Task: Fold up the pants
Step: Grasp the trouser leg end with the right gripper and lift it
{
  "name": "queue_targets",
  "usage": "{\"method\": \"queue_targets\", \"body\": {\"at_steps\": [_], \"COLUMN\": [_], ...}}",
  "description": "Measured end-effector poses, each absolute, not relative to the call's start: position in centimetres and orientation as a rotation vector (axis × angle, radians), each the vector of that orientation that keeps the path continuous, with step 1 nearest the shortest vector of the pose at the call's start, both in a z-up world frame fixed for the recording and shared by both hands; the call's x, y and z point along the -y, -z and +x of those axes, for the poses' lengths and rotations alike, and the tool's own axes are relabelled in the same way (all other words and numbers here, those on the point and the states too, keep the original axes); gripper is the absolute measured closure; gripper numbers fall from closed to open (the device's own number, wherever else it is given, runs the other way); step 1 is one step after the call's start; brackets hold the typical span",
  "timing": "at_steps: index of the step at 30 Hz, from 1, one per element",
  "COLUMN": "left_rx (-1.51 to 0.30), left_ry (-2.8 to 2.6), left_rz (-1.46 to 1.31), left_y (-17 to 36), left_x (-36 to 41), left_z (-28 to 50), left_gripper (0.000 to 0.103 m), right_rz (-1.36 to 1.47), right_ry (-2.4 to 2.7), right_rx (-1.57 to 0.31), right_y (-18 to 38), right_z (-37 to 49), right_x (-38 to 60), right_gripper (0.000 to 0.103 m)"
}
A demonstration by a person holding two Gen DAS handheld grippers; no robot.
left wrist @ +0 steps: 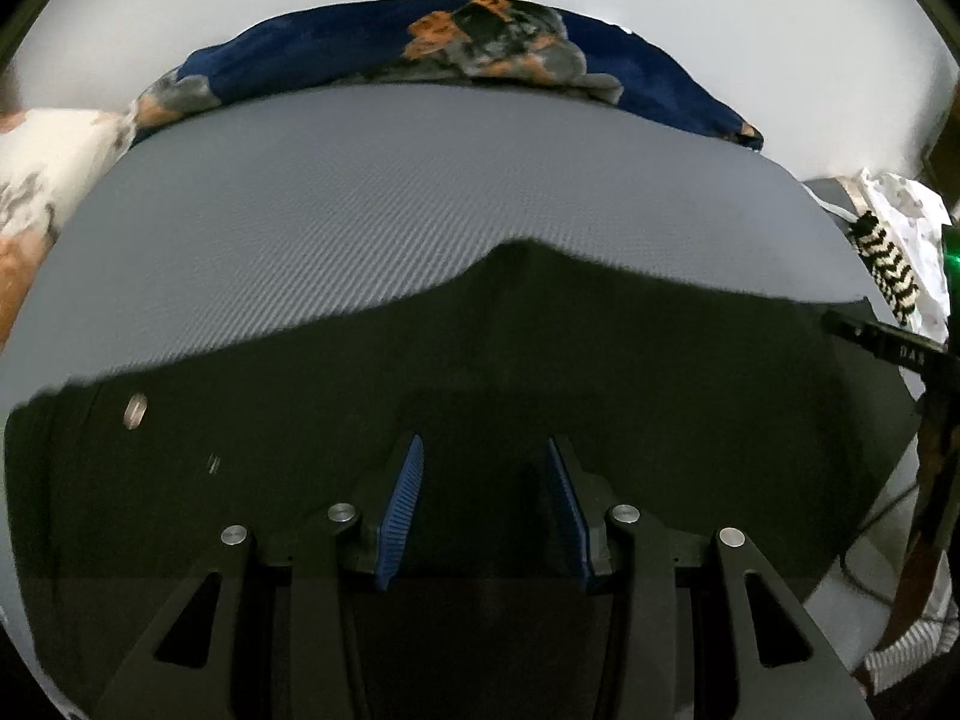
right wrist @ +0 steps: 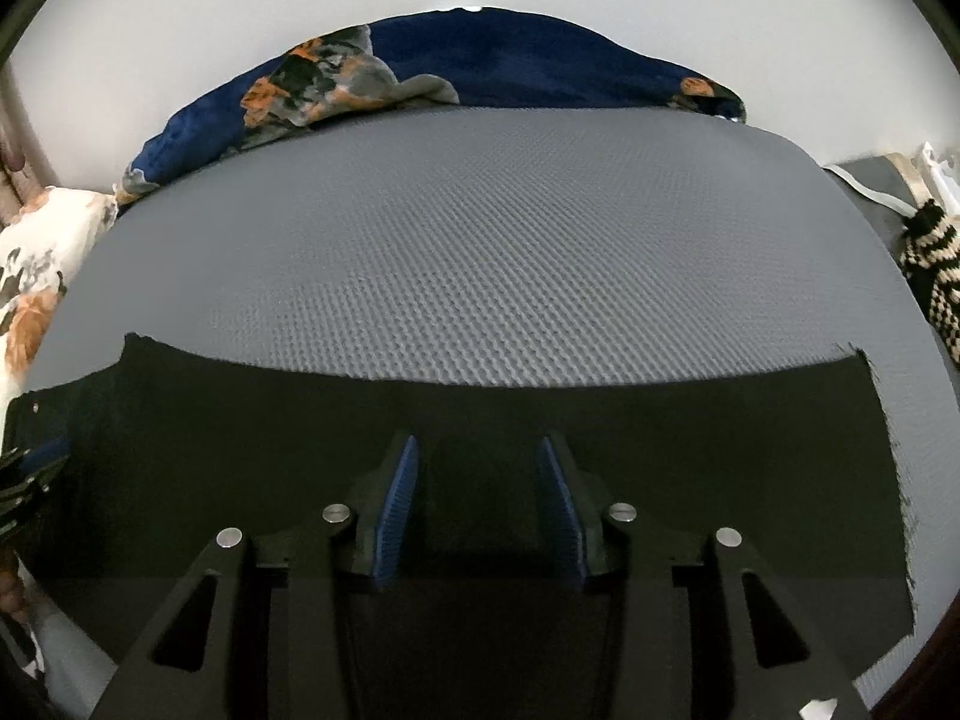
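Observation:
Black pants [left wrist: 600, 348] lie flat on a grey textured mat [left wrist: 360, 192]. A metal button [left wrist: 135, 410] shows at the left of the left wrist view. My left gripper [left wrist: 483, 450] is open just over the pants, its blue pads [left wrist: 408, 498] apart with nothing between them. In the right wrist view the pants [right wrist: 660, 432] fill the lower half on the mat [right wrist: 480, 240]. My right gripper [right wrist: 477, 450] is open over them too. The right gripper's body [left wrist: 888, 342] shows at the right edge of the left wrist view.
A navy floral blanket [left wrist: 480, 42] lies bunched along the mat's far edge, also in the right wrist view [right wrist: 420, 78]. A white floral cloth [left wrist: 42, 168] is at far left. A black-and-white knitted item [right wrist: 936, 276] and light fabric [left wrist: 900, 210] sit at the right.

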State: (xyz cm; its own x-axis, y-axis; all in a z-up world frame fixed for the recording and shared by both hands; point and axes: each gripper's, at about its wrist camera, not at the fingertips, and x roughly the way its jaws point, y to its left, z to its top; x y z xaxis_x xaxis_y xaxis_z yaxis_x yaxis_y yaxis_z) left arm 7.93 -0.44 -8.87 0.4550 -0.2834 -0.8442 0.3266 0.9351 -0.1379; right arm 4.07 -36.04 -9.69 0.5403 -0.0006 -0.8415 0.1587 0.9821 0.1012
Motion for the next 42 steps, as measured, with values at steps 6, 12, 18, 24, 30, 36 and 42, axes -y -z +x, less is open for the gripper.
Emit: {"method": "queue_targets", "body": {"at_steps": [6,12,18,24,30,36,42], "left_rx": [-1.061,-1.052,-1.048,-1.049,-1.049,-1.042,-1.043], "left_ry": [0.312,0.299,0.292,0.290,0.284,0.276,0.279], "left_rz": [-0.017,-0.030,-0.057,-0.058,-0.056,-0.038,-0.067], "left_y": [9.8,9.7,9.5,9.4,9.4,9.4,9.5], "left_x": [-1.9,-2.2,-2.5,-2.5,-2.5,-2.4,-2.7], "left_z": [6.2,5.7,5.6,5.6,5.6,5.6,5.8], "left_gripper": [0.060,0.060,0.060,0.059,0.059,0.059,0.059], "right_rz": [0.202,0.230,0.286,0.305,0.300,0.432,0.676], "right_ry": [0.123,0.175,0.256,0.349,0.410,0.398,0.216], "right_rx": [-1.007,-1.040,-1.053,-1.055,-1.073,-1.070,-1.061], "right_y": [10.1,11.1,11.6,11.9,11.9,11.8,12.8], "right_z": [2.0,-0.7,-3.3,-5.6,-6.8,-7.8,-8.0], "right_x": [37.0,38.9,42.1,46.6,51.7,57.7,62.2], "right_gripper": [0.063,0.063,0.063,0.063,0.062,0.062,0.060]}}
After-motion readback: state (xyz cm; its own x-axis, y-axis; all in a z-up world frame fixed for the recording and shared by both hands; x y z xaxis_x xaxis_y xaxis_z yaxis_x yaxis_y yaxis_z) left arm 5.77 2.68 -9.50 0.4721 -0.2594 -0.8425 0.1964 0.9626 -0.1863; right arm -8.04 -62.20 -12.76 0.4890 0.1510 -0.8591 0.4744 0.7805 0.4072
